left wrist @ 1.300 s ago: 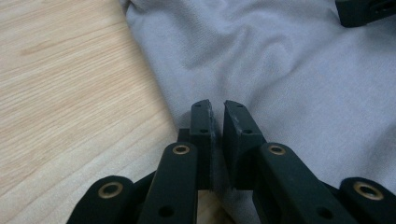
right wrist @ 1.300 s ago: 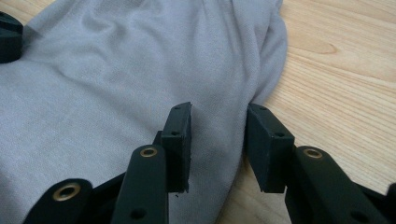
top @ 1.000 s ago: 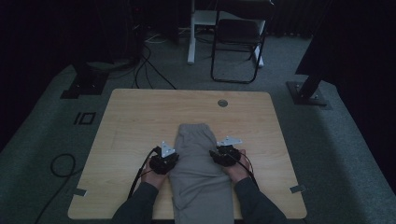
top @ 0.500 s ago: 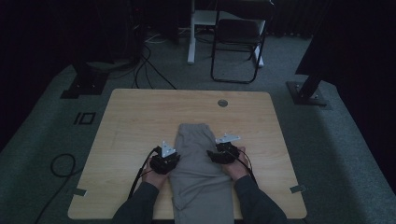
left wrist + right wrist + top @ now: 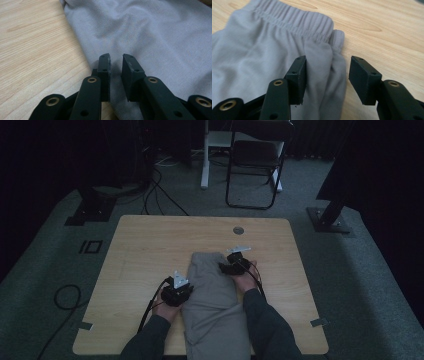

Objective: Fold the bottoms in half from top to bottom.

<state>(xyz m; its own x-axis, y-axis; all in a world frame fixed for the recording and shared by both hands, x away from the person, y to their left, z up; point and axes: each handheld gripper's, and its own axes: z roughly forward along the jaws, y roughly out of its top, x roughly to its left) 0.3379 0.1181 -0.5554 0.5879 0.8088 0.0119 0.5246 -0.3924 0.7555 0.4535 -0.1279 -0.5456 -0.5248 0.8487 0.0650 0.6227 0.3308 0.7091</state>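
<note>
2 grippers worked a pair of grey trousers (image 5: 212, 295) folded lengthwise on the wooden table (image 5: 145, 245), waistband toward the far edge, legs running back between the person's forearms. We noted the left gripper (image 5: 115, 61) at the cloth's left edge, jaws just opened to a narrow gap, fabric beneath them, nothing pinched. We saw the right gripper (image 5: 327, 72) near the elastic waistband (image 5: 294, 20) at the trousers' right edge, jaws having just widened, standing well apart; the folded edge lay between them, pads not pressing it.
</note>
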